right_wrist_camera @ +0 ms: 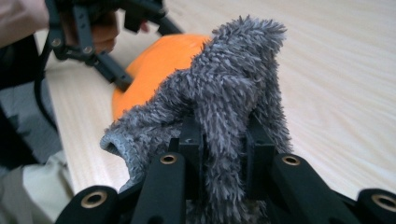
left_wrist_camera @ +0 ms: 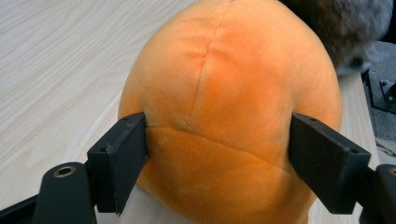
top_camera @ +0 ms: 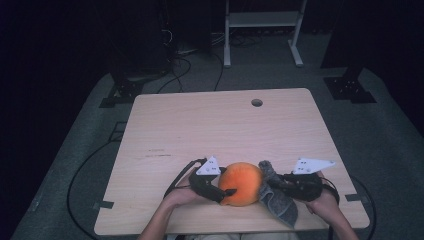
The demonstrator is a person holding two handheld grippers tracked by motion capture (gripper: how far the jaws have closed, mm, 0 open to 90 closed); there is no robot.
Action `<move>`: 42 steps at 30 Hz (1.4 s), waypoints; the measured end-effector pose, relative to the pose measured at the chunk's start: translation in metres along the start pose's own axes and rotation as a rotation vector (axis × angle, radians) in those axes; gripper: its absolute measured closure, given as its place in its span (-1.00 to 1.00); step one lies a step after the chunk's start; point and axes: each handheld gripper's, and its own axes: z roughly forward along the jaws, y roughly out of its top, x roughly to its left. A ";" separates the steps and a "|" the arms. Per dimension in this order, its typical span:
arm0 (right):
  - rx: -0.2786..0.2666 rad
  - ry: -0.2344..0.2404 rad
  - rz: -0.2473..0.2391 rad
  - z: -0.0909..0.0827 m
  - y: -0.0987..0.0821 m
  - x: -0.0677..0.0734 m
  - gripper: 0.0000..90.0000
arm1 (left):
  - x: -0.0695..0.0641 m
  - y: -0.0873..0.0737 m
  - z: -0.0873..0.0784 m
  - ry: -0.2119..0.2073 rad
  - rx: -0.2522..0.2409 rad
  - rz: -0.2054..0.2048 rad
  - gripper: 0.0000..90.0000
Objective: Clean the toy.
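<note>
- The wooden table [top_camera: 200, 130] carries all the work at its near edge, close to the person.
- An orange plush ball [top_camera: 241, 183] sits on the table there, midway between the two hands and touching both tools.
- A grey fluffy cloth [top_camera: 277, 195] lies against the ball's right side, its top standing up beside the ball and its tail trailing toward the table's near edge.
- The left gripper [left_wrist_camera: 217, 156] reaches in from the ball's left; its jaws stand wide on either flank of the ball and press into the plush, holding it steady.
- The right gripper [right_wrist_camera: 219, 154] has its jaws closed tight on a fold of the cloth.
- The cloth is already at the ball, so the right hand is the one placed to rub it, I judge.
</note>
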 end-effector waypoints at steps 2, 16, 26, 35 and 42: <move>0.041 -0.012 -0.002 0.008 -0.002 0.000 0.62 | -0.001 0.000 -0.001 0.000 0.000 0.006 -0.53; 0.048 -0.006 -0.072 0.009 0.012 0.014 0.61 | -0.016 0.019 0.000 -0.009 -0.033 0.040 -0.70; 0.073 -0.065 -0.070 0.003 0.008 0.009 0.62 | -0.011 0.013 0.012 -0.005 -0.023 -0.048 -0.49; -0.016 -0.083 -0.138 -0.003 0.039 0.032 0.63 | -0.029 0.029 0.009 0.146 -0.088 0.158 -0.45; 0.051 -0.130 -0.081 0.015 0.013 0.014 0.63 | 0.000 0.013 0.012 0.039 -0.070 -0.116 -0.84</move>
